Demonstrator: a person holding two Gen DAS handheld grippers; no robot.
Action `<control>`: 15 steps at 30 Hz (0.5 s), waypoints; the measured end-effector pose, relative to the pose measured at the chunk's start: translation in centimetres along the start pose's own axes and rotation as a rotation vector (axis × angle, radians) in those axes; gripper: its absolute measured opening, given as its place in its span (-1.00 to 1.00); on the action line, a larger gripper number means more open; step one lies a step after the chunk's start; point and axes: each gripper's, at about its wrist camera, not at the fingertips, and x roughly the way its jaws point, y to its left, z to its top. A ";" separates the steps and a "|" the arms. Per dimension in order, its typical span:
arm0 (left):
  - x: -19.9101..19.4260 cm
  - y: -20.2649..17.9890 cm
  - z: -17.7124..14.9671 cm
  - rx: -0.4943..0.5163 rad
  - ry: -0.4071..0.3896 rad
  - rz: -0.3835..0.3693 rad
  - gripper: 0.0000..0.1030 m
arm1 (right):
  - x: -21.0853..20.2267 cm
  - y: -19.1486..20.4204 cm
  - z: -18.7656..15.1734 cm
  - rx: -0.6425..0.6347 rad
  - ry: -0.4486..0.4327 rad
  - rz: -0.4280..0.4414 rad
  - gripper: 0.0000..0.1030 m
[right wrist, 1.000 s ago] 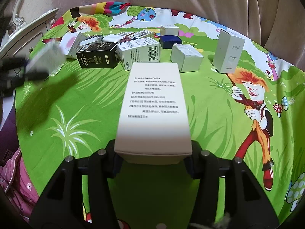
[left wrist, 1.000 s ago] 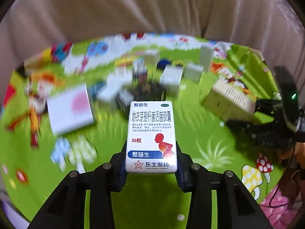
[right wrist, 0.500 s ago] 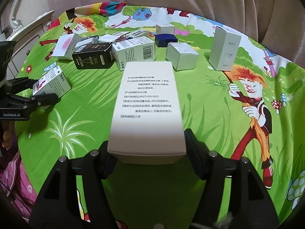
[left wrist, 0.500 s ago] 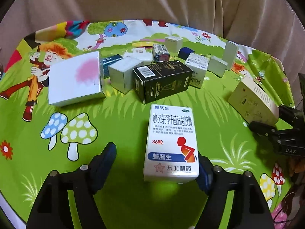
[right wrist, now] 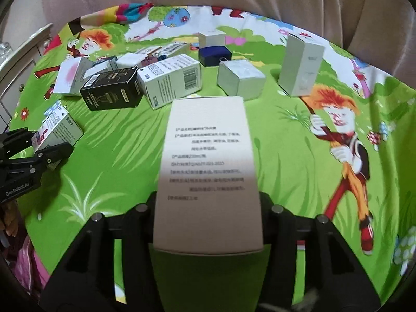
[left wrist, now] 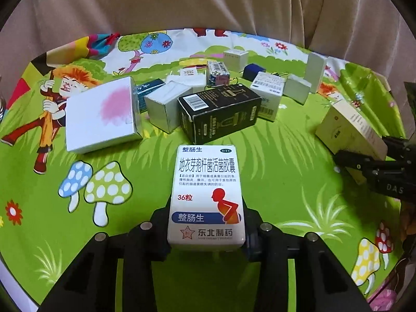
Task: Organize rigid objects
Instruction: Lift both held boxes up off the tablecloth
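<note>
A white medicine box (left wrist: 206, 182) with blue and red print sits between the jaws of my left gripper (left wrist: 206, 221); the jaws are closing and both pads touch its sides. A long beige box (right wrist: 205, 156) with small black text lies between the jaws of my right gripper (right wrist: 208, 208), which are closing too, pads against its sides. Both boxes are low over the green cartoon cloth (left wrist: 286, 182). The left wrist view shows the right gripper (left wrist: 374, 166) at the right edge. The right wrist view shows the left gripper (right wrist: 39, 153) at the left edge.
Several boxes crowd the far middle of the cloth: a black box (left wrist: 221, 111), a flat white box with a pink blot (left wrist: 101, 114), a barcoded white box (right wrist: 171, 83), a grey cube box (right wrist: 240, 80), a navy box (right wrist: 214, 54), an upright tall white box (right wrist: 301, 65). Beige upholstery rises behind.
Half a second ago both pairs of jaws stood wider, the left clearly off its box on one side. Now both have closed back onto their boxes.
</note>
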 end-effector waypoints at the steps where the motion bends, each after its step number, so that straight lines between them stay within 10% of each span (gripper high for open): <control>1: -0.3 -0.2 -0.4 0.003 -0.006 -0.001 -0.21 | -0.6 0.3 -0.4 -0.006 -0.023 -0.003 0.05; 15: -5.6 -2.3 -2.0 -0.043 -0.095 0.010 -0.20 | -7.0 1.5 -3.5 0.072 -0.145 -0.031 0.05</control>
